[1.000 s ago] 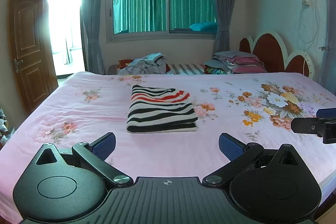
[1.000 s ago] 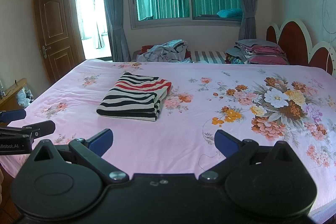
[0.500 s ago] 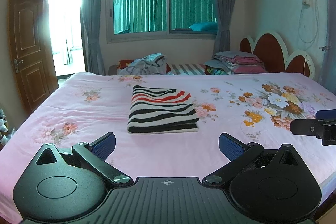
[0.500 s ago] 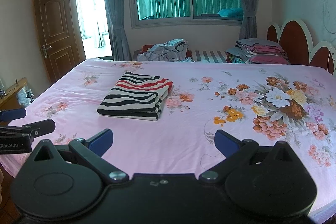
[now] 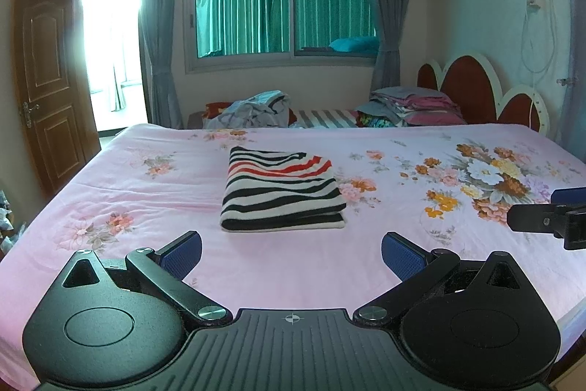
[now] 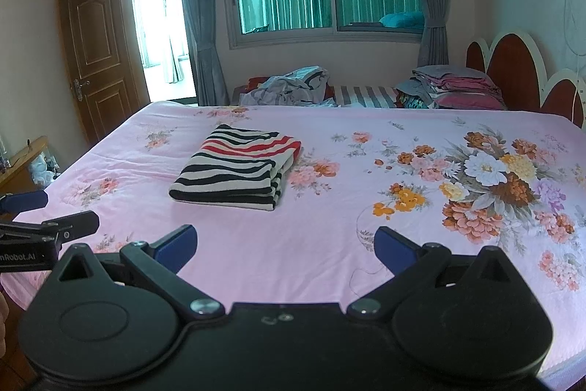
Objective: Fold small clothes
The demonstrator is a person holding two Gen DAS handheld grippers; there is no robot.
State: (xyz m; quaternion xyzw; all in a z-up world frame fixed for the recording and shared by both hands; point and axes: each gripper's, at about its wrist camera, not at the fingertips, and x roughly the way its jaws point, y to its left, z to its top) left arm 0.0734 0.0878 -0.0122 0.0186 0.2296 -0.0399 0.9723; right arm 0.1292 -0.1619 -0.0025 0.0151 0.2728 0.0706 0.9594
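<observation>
Both grippers' jaws gape apart above the pink floral sheet point(image 5: 293, 266), short of the folded striped knit point(image 5: 280, 191).

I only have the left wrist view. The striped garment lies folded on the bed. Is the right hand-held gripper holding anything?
Observer: No. The right hand-held gripper is open, with only pink bedsheet showing between its fingers.
Operator: How does the garment's right edge look?
Observer: The striped garment shows its stacked layers along that edge, lying flat on one another.
Operator: Anything beside the bed on the door side?
Observer: A wooden side table stands there.
</observation>
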